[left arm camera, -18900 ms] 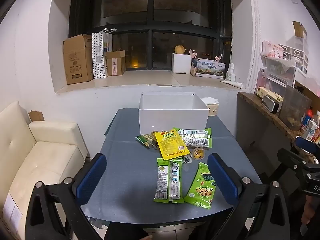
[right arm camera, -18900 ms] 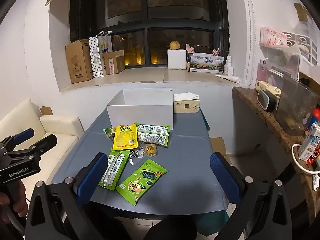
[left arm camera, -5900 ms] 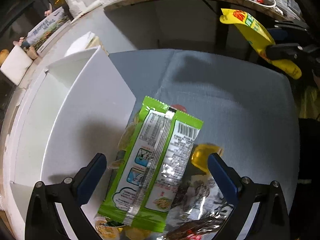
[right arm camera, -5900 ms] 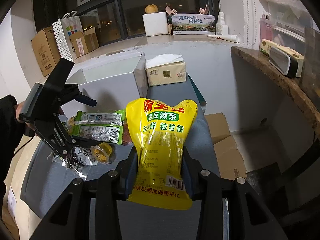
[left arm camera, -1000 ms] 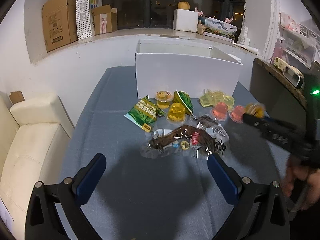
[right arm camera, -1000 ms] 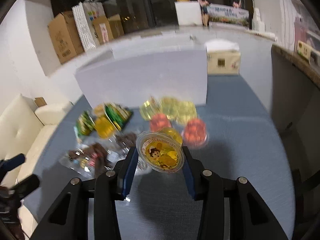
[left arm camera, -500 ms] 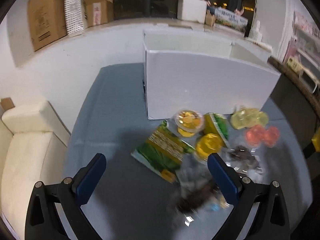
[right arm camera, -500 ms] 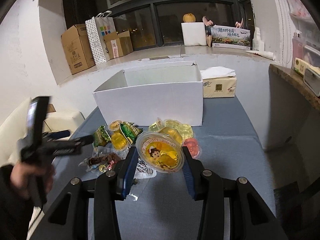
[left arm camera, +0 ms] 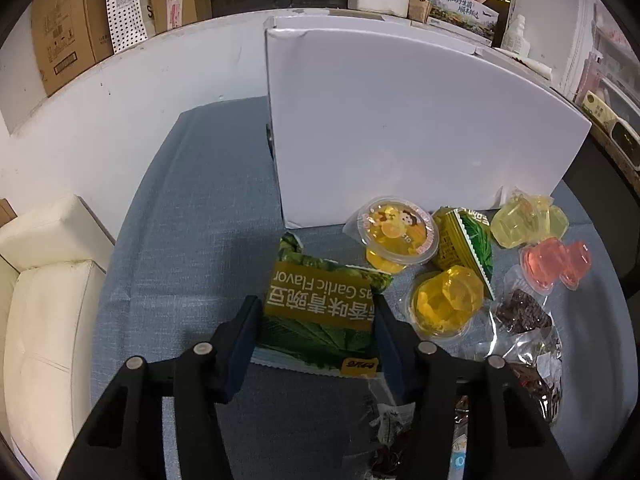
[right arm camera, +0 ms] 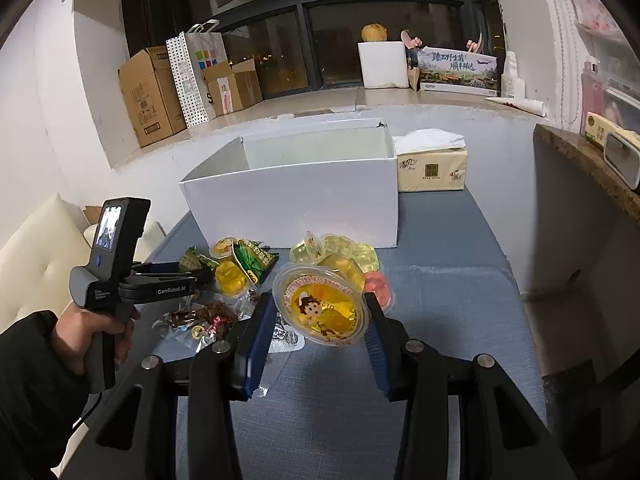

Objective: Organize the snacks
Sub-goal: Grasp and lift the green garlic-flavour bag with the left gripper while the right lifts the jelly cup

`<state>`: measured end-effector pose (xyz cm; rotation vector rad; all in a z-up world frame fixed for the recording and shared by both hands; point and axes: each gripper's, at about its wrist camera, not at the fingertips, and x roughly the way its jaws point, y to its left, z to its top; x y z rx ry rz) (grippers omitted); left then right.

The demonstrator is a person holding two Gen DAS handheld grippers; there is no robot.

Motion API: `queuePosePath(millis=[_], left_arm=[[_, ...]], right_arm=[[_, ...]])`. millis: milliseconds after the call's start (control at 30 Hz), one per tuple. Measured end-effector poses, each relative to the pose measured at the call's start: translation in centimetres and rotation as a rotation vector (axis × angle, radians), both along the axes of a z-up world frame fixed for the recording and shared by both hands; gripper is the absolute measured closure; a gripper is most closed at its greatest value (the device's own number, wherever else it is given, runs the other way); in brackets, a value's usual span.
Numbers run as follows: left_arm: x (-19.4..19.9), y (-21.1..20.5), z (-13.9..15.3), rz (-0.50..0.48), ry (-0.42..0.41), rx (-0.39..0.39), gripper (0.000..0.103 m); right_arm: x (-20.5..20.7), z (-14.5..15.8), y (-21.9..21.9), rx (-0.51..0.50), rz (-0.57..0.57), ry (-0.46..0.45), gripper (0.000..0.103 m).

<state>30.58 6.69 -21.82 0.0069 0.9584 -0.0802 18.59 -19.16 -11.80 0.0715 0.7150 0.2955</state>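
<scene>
My left gripper [left arm camera: 316, 320] is shut on a green garlic pea packet [left arm camera: 320, 304] that lies on the blue table [left arm camera: 192, 240] in front of the white box [left arm camera: 400, 136]. My right gripper [right arm camera: 318, 312] is shut on a yellow jelly cup with a cartoon lid [right arm camera: 320, 308] and holds it above the table, short of the white box [right arm camera: 296, 196]. Loose snacks lie by the box: a second cartoon jelly cup [left arm camera: 396, 236], a yellow jelly [left arm camera: 444, 304], a green triangular packet [left arm camera: 468, 248], pale yellow jellies [left arm camera: 528, 220], pink jellies [left arm camera: 556, 264].
Clear bags of dark wrapped sweets [left arm camera: 524, 332] lie at the right front of the pile. A tissue pack [right arm camera: 432, 164] stands right of the box. A cream sofa [left arm camera: 44, 280] is left of the table, a dark counter [right arm camera: 592, 168] right. The left hand-held gripper [right arm camera: 120, 276] shows in the right view.
My left gripper has come down and closed on the green garlic pea packet. My right gripper still holds the jelly cup, at about the same spot.
</scene>
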Motion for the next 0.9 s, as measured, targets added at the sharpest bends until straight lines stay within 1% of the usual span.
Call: queuePosePath(millis=[167,267,400,533,633,700,767,867,900], left_arm=[[-0.4,0.6,0.2,-0.011,0.004,-0.018,0.053],[-0.8,0.8,1.1,-0.017,-0.011,-0.027,0.054],[-2.9,0.6,3.5,-0.022,-0.077,-0.058,0.054],[-4.9,-0.2,7.2,-0.044,-0.166,-0.075,0.054],[-5.5,-0.8,9.9,-0.054,-0.211,-0.082,0.054],[-5.3,-0.9,11.5,-0.056,-0.241,-0.081,0.054],[-4.6,-1.2,12.6,-0.055,-0.251,-0.084,0.054],[-2.6,-1.2,14.0,-0.044,-0.267,-0.082,0.054],[-1.5,-1.3,14.5,-0.044,-0.267,-0.093,0.054]], right_arm=[[0.0,-0.3,0.3,0.001,0.005,0.005,0.056],[-0.1,-0.1,0.5,0.003,0.009,0.001,0.056],[-0.2,0.3,0.7,0.012,0.015,-0.010,0.056],[0.1,1.0,1.3,0.013,0.028,-0.026,0.056],[0.7,1.7,1.8,0.013,0.039,-0.043,0.056],[1.5,2.4,2.2,0.006,0.045,-0.059,0.056],[2.9,3.2,2.4,0.012,0.054,-0.073,0.056],[5.3,4.4,2.6,0.027,0.056,-0.087,0.056],[6.6,5.0,2.6,0.027,0.052,-0.099,0.056]])
